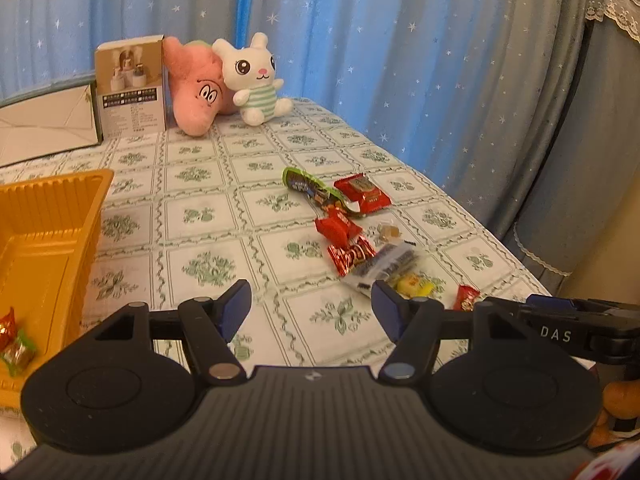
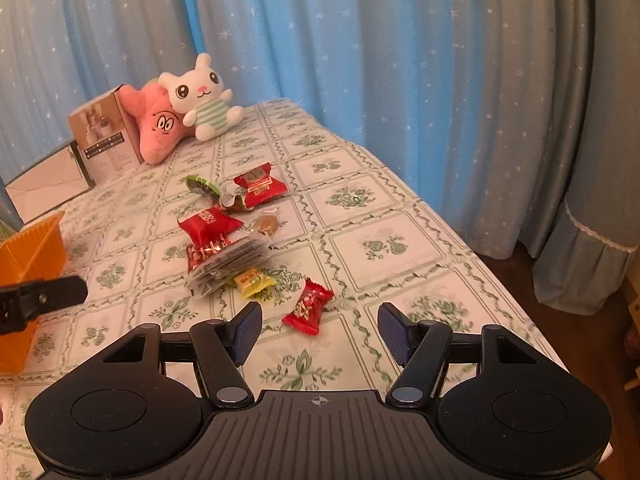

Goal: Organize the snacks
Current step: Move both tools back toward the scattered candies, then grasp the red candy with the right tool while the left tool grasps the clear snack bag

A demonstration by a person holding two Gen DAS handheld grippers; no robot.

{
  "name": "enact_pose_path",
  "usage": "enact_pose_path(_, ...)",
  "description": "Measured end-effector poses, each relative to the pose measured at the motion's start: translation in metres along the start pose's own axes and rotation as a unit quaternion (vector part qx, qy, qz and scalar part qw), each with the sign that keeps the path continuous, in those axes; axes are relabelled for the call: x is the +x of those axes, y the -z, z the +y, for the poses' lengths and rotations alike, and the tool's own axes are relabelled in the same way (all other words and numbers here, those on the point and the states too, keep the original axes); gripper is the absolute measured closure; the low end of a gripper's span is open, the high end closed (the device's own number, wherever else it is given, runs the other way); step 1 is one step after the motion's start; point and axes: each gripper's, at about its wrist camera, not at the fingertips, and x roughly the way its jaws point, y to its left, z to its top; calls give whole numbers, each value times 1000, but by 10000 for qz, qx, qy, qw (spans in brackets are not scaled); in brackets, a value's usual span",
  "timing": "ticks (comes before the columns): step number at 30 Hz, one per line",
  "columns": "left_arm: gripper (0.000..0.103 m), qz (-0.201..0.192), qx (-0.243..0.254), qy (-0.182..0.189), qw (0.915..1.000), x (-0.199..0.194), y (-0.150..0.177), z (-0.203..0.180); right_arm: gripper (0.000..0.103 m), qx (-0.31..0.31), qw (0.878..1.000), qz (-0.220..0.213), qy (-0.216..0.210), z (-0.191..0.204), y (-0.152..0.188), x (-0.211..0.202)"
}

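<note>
Snacks (image 2: 240, 240) lay piled mid-worktop (image 2: 380, 248), well apart from the orange tray (image 1: 52, 216), while both the left gripper (image 1: 312, 312) and right gripper (image 2: 320, 330) gaped wide and empty; overlapping slick wrappers risked a slipped or double pick.

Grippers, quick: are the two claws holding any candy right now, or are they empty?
Left gripper: open, holding nothing.
Right gripper: open, holding nothing; a red candy lies on the table just ahead of it.
</note>
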Motion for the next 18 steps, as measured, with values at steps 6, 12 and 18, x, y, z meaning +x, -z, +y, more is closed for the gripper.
enact_pose_path(6,40,-131,609,-19,9981,20,-8,-9,49,-36,10000,80,12,5,0,21)
enact_pose_path(12,40,254,626,71,9977,42,-14,-8,64,-7,9999,134,95,7,0,40)
enact_pose_path(18,41,376,813,232,9957,55,-16,-12,77,-69,9997,171,176,7,0,53)
